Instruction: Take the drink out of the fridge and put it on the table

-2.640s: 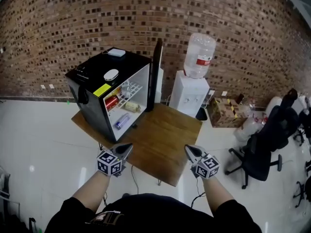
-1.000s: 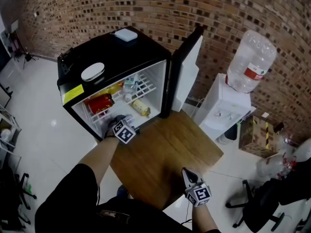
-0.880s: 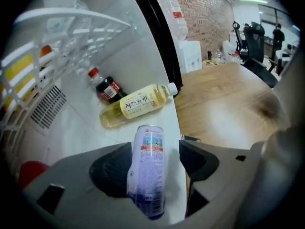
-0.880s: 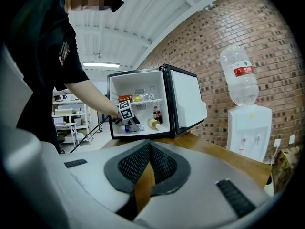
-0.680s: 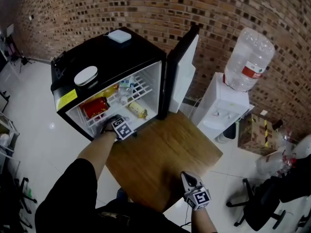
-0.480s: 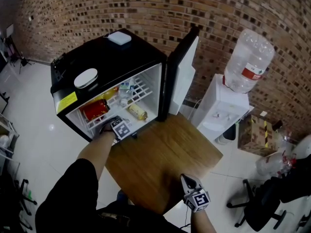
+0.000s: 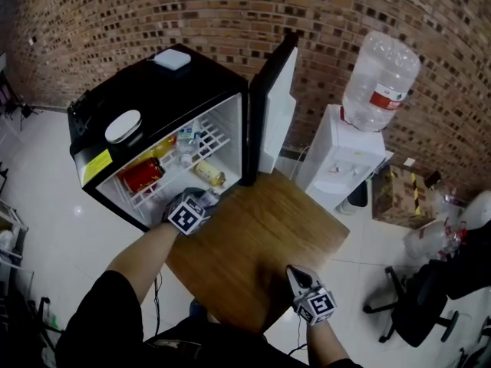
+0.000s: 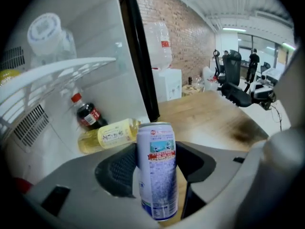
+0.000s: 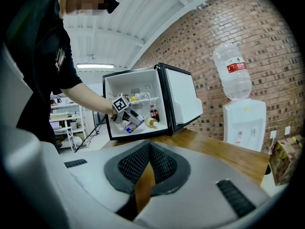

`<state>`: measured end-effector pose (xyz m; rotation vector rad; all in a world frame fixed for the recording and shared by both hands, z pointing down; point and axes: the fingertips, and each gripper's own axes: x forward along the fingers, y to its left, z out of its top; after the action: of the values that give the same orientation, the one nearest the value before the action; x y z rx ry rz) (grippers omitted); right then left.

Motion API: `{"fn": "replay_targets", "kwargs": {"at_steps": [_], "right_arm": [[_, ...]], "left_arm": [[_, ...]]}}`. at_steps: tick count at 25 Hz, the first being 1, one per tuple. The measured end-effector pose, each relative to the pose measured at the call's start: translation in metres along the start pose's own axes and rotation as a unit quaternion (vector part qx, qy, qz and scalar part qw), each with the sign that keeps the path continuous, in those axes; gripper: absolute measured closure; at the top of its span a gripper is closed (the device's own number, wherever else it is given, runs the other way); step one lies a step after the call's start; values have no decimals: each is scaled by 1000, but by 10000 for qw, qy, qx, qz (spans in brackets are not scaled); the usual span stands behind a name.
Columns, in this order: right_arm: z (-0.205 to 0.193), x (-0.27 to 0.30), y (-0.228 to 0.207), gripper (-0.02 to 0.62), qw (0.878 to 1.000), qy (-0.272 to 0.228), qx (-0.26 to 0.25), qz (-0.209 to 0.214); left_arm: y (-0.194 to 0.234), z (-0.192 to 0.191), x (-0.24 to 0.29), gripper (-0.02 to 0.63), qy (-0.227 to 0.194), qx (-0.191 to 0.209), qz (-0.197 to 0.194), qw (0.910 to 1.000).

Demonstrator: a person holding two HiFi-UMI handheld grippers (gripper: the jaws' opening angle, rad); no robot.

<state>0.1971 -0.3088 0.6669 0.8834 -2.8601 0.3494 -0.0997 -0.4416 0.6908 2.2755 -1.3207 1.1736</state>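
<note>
Gripping tall pale-blue drink can (image 8: 156, 175) with my left gripper (image 7: 198, 202); jaws just been closing, pads now pressed on both sides of can. Can at mouth of black mini fridge (image 7: 176, 90), lower compartment, under white wire shelf (image 8: 57, 73). Just behind can: lying plastic bottle of yellow liquid (image 8: 107, 135); farther back, small dark cola bottle with red cap (image 8: 88, 114). Open fridge door (image 7: 272, 106) stands to right. Wooden table (image 7: 261, 236) bare ahead. My right gripper (image 7: 293, 272) over table's near edge, jaws together, nothing between.
</note>
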Motion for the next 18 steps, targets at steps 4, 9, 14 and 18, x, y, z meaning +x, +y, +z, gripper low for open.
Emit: {"fn": "replay_targets", "kwargs": {"at_steps": [4,9,14,18], "right_arm": [[3,-5,0,583,9999,-5,6,-109],[0,-14,-4,583,9997,21,9,-232],[-6,-23,-5,583,9995,133,-14,-301],[-13,-32,-9,583,9989,164,4,-429]], "left_arm": [[-41,28,-7,347,-812,-207,-306,9960],[-92,55,-8,347,-1840,-378,-686,9798],[-142,72,-3,347,-2562,-474,-1022,9600],[-185,83,7,347,-2919,-540,-1404,9446]]}}
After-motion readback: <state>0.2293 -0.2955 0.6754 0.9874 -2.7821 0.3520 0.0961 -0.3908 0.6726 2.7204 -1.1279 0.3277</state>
